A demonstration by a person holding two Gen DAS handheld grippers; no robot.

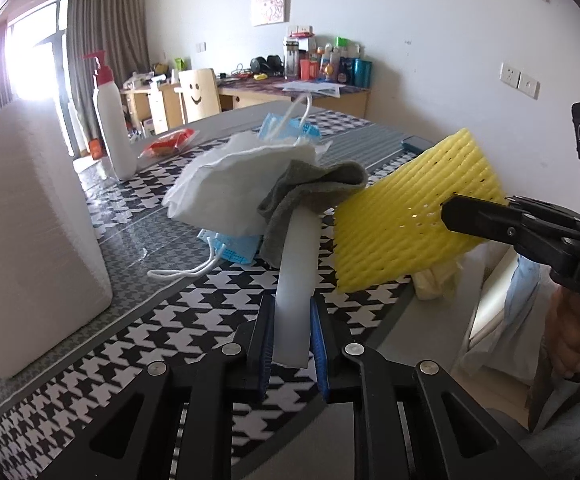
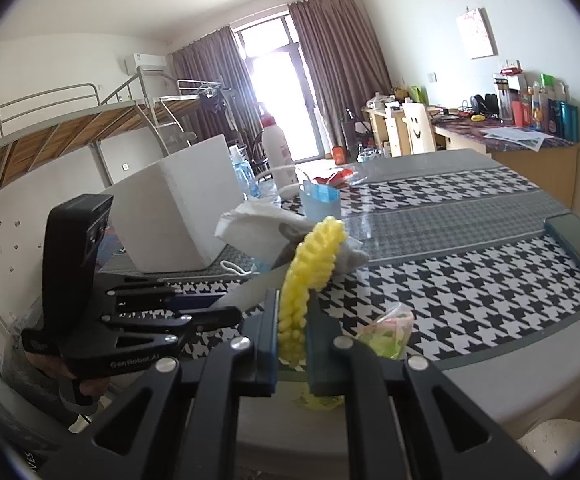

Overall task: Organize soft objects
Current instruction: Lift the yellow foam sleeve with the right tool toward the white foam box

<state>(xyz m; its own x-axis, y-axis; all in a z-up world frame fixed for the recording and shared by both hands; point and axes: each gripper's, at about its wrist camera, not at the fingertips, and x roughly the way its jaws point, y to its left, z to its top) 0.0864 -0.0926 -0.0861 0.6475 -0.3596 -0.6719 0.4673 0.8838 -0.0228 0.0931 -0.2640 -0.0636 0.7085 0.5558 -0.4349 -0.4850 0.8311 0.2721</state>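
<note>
My left gripper is shut on a flat white foam strip that reaches forward and disappears under a grey cloth. Beside the cloth lies a crumpled white mask, with blue masks under and behind it. My right gripper comes in from the right, shut on a yellow foam net held in the air next to the grey cloth. In the right wrist view the yellow net stands edge-on between the right gripper's pads, and the left gripper holds the white strip at the left.
A houndstooth tablecloth covers the table. A large white foam box stands at the left, a white pump bottle and a red packet behind it. A bag of pastel bits lies near the front edge. A hand holds the right gripper.
</note>
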